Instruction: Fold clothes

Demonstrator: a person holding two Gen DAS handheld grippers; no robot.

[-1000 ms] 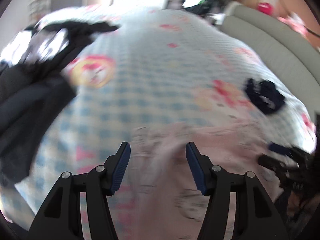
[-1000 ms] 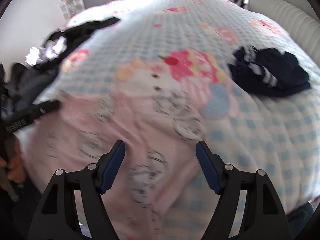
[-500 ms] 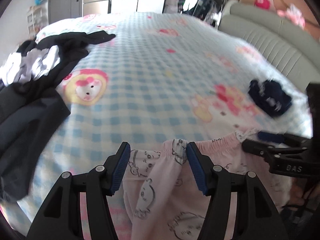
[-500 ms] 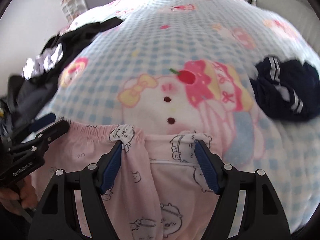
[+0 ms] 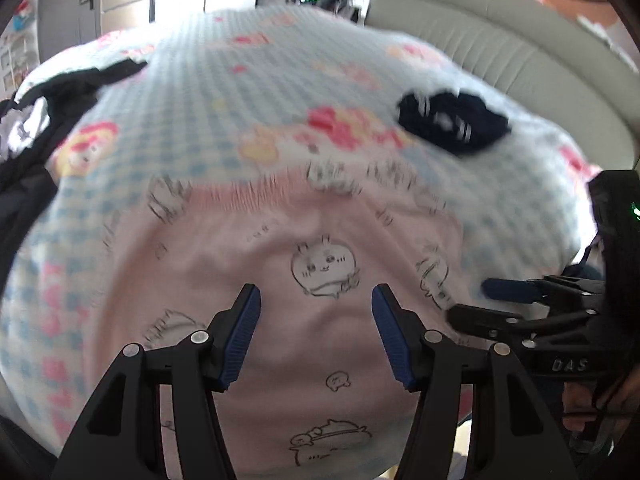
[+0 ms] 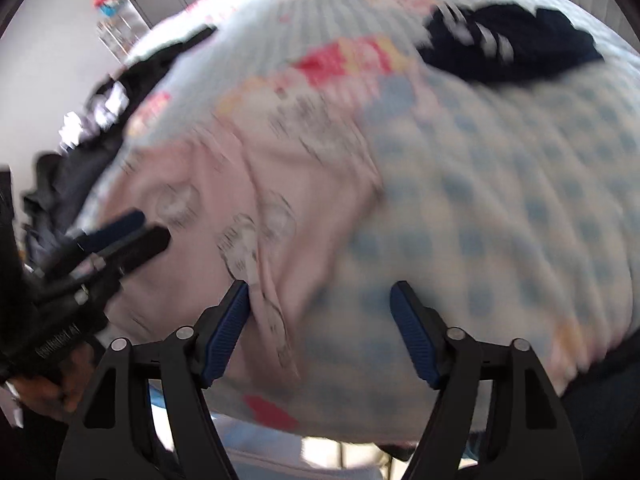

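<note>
Pink pyjama trousers with cartoon animal prints lie spread on the near edge of the bed, their elastic waistband toward the far side. My left gripper hovers open over the middle of the pink cloth, nothing between its fingers. In the right wrist view the same trousers lie to the left, blurred. My right gripper is open at the garment's right edge; its left finger touches a fold of pink cloth. Each gripper shows in the other's view: the right gripper and the left gripper.
A folded navy garment with white stripes sits far right on the checked cartoon bedspread. A heap of dark clothes lies at the left. A grey padded headboard runs along the right side. A person's hand holds the left tool.
The trousers went from hanging by the waistband between both grippers to lying flat on the bed. Both grippers have let go and pulled back toward the near edge.
</note>
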